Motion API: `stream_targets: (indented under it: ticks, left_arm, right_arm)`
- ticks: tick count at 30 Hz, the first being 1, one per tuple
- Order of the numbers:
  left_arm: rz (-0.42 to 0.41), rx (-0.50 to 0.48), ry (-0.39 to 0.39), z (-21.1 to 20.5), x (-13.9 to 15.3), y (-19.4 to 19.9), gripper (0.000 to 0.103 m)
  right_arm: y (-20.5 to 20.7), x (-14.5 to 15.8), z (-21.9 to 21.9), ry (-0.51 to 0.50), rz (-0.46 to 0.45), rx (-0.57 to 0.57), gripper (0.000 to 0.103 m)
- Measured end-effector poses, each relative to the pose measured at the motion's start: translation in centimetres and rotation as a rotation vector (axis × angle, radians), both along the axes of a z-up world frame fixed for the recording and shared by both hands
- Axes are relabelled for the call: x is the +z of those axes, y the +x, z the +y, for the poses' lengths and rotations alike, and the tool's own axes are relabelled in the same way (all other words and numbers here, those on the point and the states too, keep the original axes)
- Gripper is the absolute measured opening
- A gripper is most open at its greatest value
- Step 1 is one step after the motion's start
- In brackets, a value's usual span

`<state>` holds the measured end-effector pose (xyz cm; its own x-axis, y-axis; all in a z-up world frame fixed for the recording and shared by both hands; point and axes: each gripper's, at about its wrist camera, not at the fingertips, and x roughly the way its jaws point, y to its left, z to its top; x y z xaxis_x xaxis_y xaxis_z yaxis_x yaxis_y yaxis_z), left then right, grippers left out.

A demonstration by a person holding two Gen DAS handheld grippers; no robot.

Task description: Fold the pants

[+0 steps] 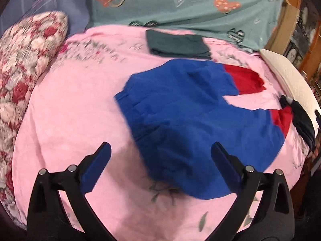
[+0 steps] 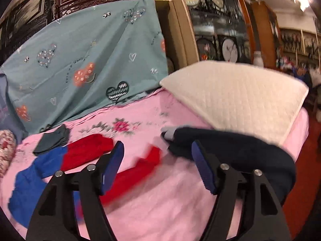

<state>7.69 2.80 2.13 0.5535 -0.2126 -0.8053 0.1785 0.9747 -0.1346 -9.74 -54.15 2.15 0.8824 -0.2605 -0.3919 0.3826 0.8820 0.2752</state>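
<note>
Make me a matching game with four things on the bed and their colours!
Things:
1. pants, main part
2. pants' leg ends
3. folded cloth at the far side of the bed
4. quilted pillow

Colours:
A. cream white
B. red
C. dark grey-green
D. blue

Pairs: 1-D, 2-B, 3-C, 4-A
</note>
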Motion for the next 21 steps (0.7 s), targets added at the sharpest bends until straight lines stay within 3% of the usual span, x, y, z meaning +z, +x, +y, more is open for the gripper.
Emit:
stream_targets:
  ticks: [4,7,13,15,16,18,21]
  left_arm:
    - [0.089,0.007,-0.007,1.6,-2.8,-0.8,0.101]
    - [0.149,-0.037,-0.063,1.0,-5.4,-1.9,0.101]
    - [0.113,-0.017,-0.246,-1.1,-7.6,-1.3,0.098]
    - [0.107,0.016,-0.332,-1.0,-8.1,0.0,0.052]
    - [0.148,0.013,-0.397,-0.7,-8.6,1.0,0.029]
    - [0.129,0.047,-0.445,0.5,-7.8,1.2,0.025]
    - [-0.025,0.069,-0.236,1.1,-3.6,-0.4,0.024]
  right_arm:
    - [1.7,-0.7,6.0,0.057,-0.004,0.244,0.079]
    - [4.6,-1.4,11.8,0.112,0.044,0.47,0.08]
    - [7.1,-2.1,21.1,0.099,0.107,0.682,0.08]
    - [6.7,-2.4,22.5,0.094,0.118,0.702,0.08]
    - [6.5,-2.7,23.3,0.09,0.125,0.705,0.08]
    - [6.6,-3.0,24.3,0.084,0.14,0.706,0.08]
    - [6.3,-3.4,24.7,0.069,0.16,0.708,0.08]
